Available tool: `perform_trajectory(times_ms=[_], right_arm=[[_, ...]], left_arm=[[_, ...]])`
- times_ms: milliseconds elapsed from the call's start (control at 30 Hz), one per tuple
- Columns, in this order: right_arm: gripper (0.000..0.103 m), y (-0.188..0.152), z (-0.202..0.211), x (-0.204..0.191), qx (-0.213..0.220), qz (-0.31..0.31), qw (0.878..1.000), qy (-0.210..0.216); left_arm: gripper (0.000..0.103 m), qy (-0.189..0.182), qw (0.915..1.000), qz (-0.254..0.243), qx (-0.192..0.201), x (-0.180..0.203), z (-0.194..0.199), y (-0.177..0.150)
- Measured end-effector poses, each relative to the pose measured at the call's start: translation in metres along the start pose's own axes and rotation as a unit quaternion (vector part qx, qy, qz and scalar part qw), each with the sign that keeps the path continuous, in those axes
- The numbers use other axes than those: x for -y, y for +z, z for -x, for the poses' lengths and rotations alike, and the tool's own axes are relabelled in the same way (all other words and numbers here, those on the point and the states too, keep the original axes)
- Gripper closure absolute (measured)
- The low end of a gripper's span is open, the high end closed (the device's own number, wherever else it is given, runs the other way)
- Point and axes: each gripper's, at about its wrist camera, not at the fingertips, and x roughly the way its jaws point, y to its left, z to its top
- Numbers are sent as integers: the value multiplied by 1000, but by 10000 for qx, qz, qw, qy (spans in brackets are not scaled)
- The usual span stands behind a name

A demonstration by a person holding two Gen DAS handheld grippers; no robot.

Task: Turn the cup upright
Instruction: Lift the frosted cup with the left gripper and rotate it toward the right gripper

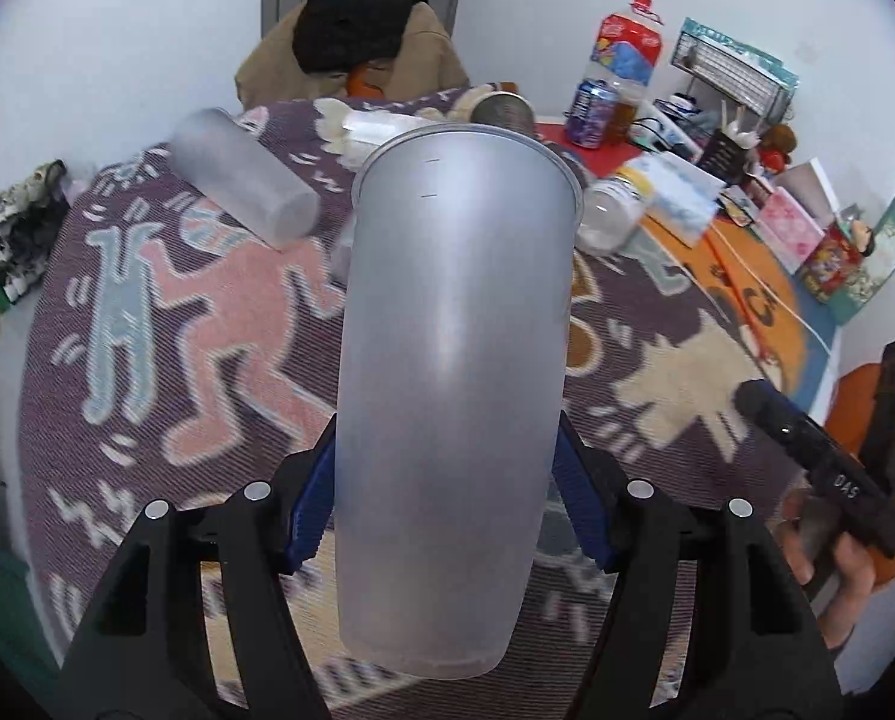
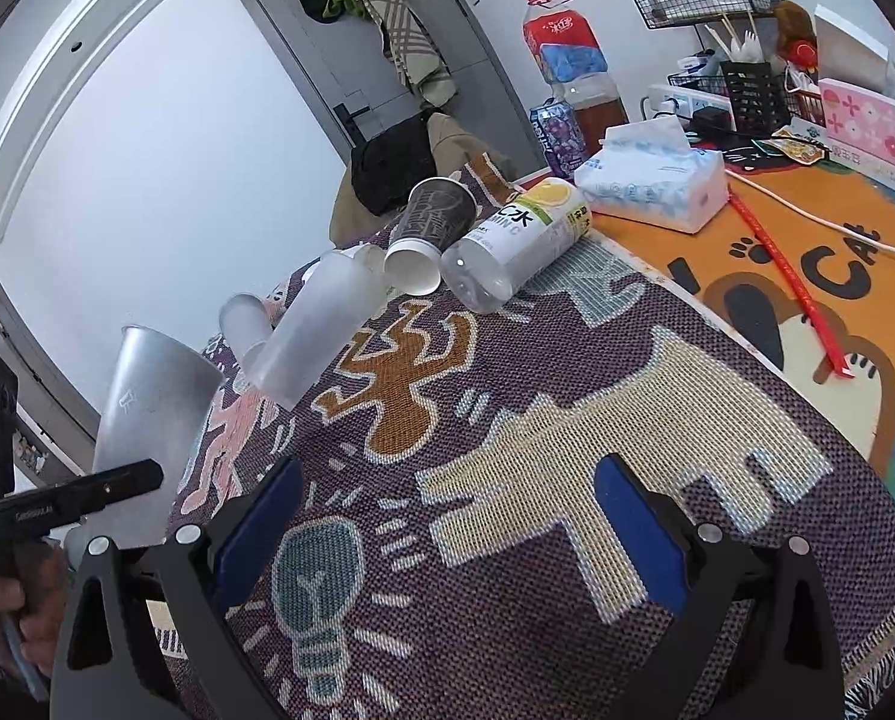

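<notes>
My left gripper [image 1: 444, 498] is shut on a tall frosted grey cup [image 1: 453, 360], held above the patterned cloth with its open rim pointing away from the camera. The same cup shows in the right wrist view [image 2: 147, 414] at the far left, rim uppermost and tilted, with the left gripper's body in front of it. My right gripper [image 2: 447, 516] is open and empty, low over the cloth, well to the right of the cup.
On the patterned cloth [image 2: 567, 420] lie a frosted cup [image 2: 315, 324] on its side, a black paper cup [image 2: 429, 228] on its side and a clear bottle [image 2: 513, 246]. A tissue pack [image 2: 651, 180], bottles and boxes stand at the back right.
</notes>
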Motion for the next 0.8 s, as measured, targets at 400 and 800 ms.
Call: perform_trajectory(times_ms=[400,800], right_arm=[[8,-8,-5,28,-420,-609,9966,368],[8,-11,-16,41,-676,-1017,9900,714]], left_arm=[[37,-752,9950,394,-518,44,-44,-27],[13,-580,9959,497,-479,54,-53,-32]])
